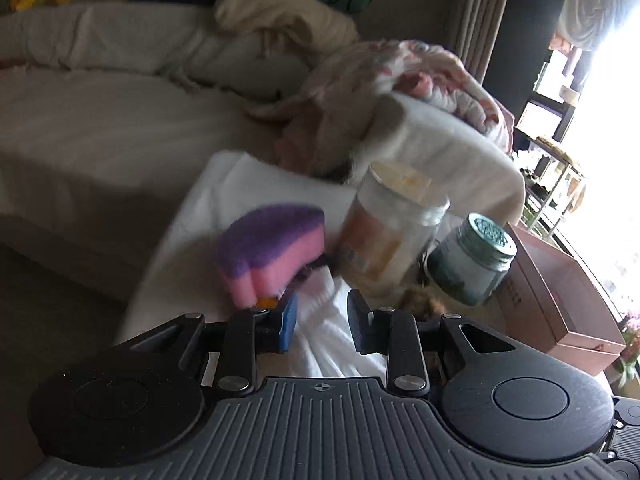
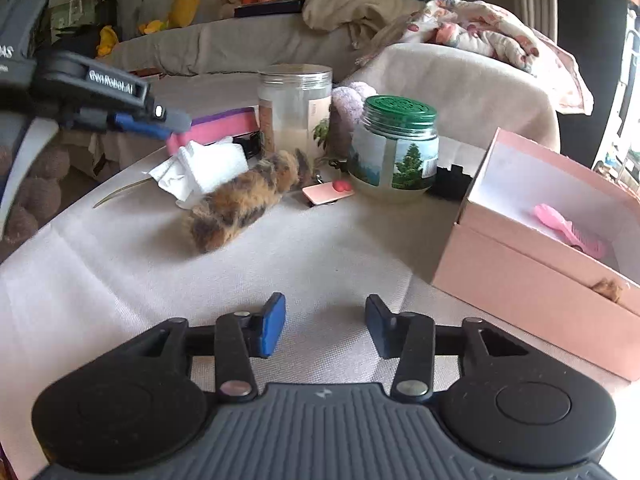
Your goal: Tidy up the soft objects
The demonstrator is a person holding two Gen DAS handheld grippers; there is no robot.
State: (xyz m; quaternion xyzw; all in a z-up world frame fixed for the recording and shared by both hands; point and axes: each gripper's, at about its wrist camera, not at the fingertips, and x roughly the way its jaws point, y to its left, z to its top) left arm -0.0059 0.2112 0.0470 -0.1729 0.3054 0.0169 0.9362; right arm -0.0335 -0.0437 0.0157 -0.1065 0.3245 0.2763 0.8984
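Note:
A pink and purple sponge [image 1: 268, 252] lies on the white-covered table just ahead of my left gripper [image 1: 322, 320], which is open and hovers over a crumpled white cloth [image 1: 332, 340]. In the right wrist view the sponge [image 2: 224, 126] lies behind the white cloth [image 2: 204, 168], with the left gripper [image 2: 160, 120] above them. A furry brown and black toy [image 2: 240, 204] lies mid-table. My right gripper [image 2: 326, 326] is open and empty above bare tablecloth. An open pink box [image 2: 532, 276] at the right holds a pink comb [image 2: 568, 228] and a small brown fluffy thing [image 2: 608, 290].
A tall clear jar [image 2: 296, 108] and a green-lidded jar [image 2: 394, 148] stand behind the toy. A small pink clip [image 2: 328, 192] and a black item [image 2: 452, 180] lie near the jars. A sofa [image 2: 248, 44] with cushions and blankets runs behind the table.

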